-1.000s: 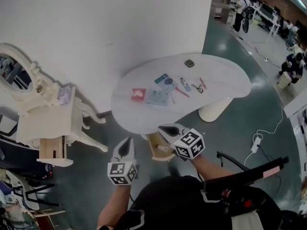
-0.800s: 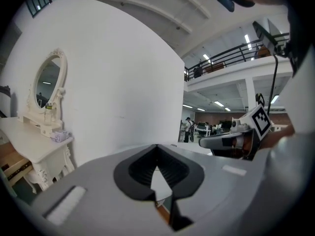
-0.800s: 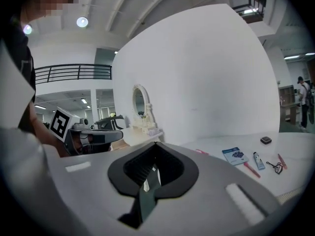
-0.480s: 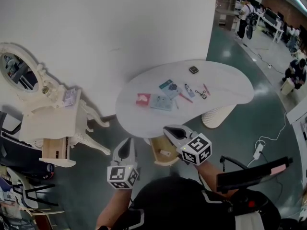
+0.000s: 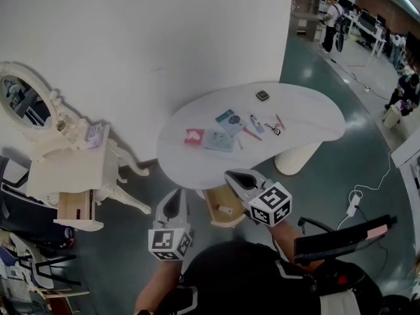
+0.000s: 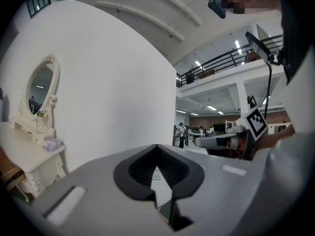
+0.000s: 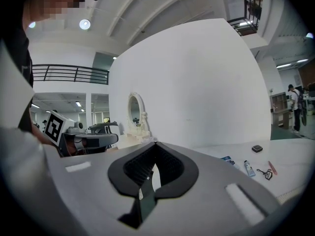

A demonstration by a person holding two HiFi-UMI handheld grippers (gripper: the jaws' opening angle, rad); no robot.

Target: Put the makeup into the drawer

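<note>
1. Grippers first: your left gripper (image 5: pixel 173 197) and right gripper (image 5: pixel 231 175) are both closed and empty.
2. Makeup (image 5: pixel 230 125) lies scattered on the white table (image 5: pixel 190 163), beyond them.
3. Drawer (image 5: pixel 213 215) hangs open at the table's near edge.

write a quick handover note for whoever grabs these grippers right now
Grippers: left gripper shut and empty; right gripper shut and empty. Both are held near the drawer.
Things: the drawer under the table's near edge is open.
Done: one small item lies in the drawer.
Left: the red packet, tube, dark compact and the other small pieces are on the table. Move them over, then probably shut the drawer.
</note>
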